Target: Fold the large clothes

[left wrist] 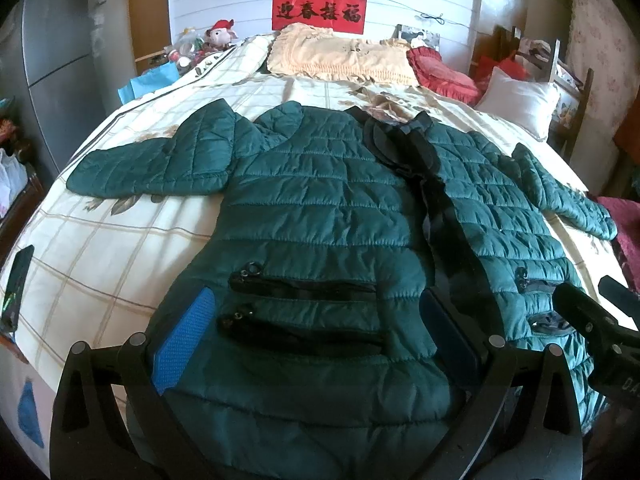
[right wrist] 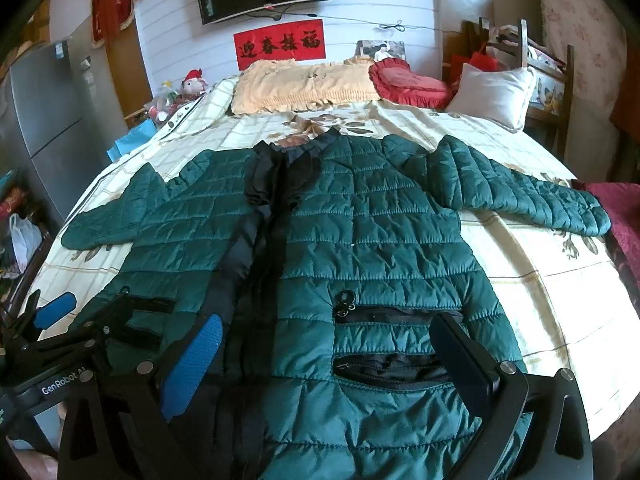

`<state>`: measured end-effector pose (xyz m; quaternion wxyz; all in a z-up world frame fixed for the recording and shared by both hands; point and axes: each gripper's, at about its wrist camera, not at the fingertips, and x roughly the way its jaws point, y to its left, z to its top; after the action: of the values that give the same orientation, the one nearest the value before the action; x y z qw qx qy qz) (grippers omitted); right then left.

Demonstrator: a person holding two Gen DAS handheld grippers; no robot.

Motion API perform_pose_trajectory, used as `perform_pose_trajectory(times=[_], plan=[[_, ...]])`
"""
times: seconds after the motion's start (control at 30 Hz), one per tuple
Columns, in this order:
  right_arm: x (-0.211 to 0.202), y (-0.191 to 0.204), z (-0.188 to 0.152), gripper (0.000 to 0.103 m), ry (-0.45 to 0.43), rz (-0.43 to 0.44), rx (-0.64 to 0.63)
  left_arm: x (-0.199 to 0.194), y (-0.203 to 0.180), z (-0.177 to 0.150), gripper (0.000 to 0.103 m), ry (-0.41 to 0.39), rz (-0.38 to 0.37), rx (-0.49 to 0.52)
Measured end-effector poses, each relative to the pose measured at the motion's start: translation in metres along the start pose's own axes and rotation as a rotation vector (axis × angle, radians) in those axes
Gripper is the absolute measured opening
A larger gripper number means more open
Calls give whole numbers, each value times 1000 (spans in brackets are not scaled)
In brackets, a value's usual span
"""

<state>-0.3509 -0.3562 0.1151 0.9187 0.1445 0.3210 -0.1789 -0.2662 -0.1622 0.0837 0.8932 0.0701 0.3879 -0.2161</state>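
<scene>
A dark green quilted puffer jacket [left wrist: 320,200] lies flat, front side up, on the bed [left wrist: 120,240] over a cream checked bedspread. Its long axis runs from the hem at the bed's near edge to the collar, which points toward the yellow pillow [left wrist: 340,58] at the head of the bed. Both sleeves spread sideways, away from the black zipper placket [right wrist: 260,240]. The left tool [left wrist: 316,340] hovers over the jacket's hem at the zip pockets, its blue-padded fingers apart and holding nothing. The right tool [right wrist: 332,360] hovers likewise over the other front panel, fingers apart, empty.
</scene>
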Motion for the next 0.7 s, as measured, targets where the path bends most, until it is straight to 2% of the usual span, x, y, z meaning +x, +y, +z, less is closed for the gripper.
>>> perform_pose_trajectory(times=[0.7], plan=[[0,1,1,103,26,11,23,-2,-3,-2,103,-5,-6,9]])
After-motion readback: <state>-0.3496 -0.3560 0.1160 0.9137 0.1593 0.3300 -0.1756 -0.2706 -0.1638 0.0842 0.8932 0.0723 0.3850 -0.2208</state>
